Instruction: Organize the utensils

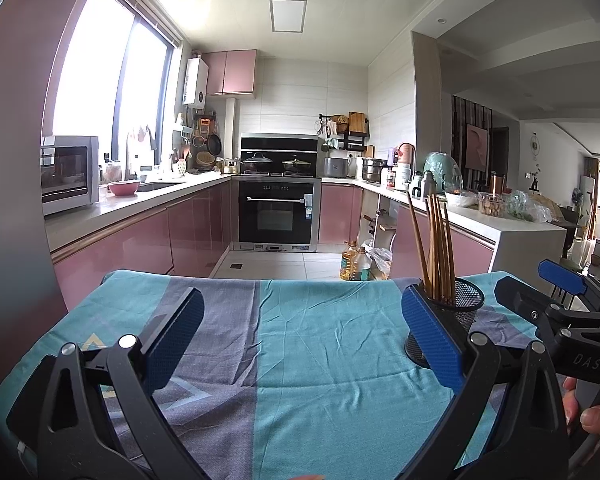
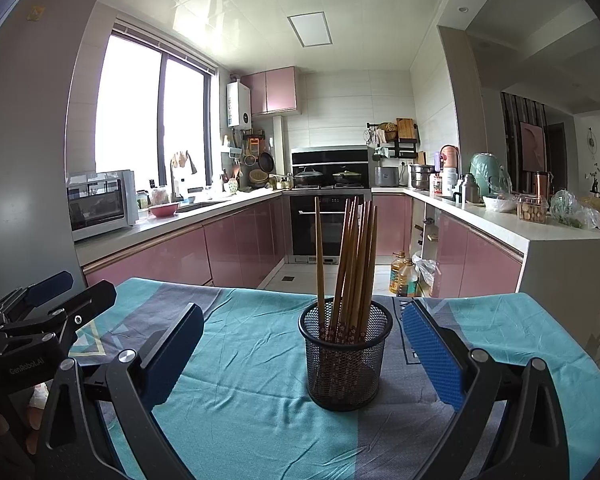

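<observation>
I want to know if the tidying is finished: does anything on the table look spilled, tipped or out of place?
Nothing stands out. The mesh holder stands upright on the tablecloth with the chopsticks all inside it, leaning loosely. No utensil lies loose on the cloth, which is only lightly wrinkled. Both grippers, left and right, are open and empty.

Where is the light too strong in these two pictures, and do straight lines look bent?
Left wrist view: the window is blown out white; cabinet edges curve near the borders. Right wrist view: the window is also overexposed, the ceiling panel reflects glare, and the chopsticks stay sharp.
</observation>
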The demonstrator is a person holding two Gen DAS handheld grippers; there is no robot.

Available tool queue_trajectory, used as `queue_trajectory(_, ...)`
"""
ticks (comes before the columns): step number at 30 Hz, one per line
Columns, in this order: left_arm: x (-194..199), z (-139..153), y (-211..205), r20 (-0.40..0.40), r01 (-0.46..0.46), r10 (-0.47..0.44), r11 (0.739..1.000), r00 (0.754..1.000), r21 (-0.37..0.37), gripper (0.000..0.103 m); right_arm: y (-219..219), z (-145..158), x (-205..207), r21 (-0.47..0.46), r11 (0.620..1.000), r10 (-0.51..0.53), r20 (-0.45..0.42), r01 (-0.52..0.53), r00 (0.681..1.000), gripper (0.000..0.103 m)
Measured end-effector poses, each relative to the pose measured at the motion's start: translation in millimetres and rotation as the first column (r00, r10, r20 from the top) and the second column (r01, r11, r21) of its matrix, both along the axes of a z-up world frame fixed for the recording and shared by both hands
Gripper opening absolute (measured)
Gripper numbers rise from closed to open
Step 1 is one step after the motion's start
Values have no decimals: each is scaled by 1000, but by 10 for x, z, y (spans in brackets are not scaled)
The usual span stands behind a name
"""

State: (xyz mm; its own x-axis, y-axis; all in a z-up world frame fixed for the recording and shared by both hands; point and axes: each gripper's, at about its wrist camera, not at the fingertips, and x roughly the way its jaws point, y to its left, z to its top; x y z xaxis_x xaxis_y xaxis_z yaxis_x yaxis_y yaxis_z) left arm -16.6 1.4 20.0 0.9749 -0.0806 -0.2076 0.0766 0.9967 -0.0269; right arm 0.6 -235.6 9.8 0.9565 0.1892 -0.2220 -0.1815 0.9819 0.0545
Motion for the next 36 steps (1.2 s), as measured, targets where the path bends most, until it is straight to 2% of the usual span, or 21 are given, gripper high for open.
queue_trajectory(36, -1, -2, 5, -2, -1, 1, 1000, 1000, -1, 97, 6, 23, 26, 4, 1000, 0, -2, 0, 1000, 97)
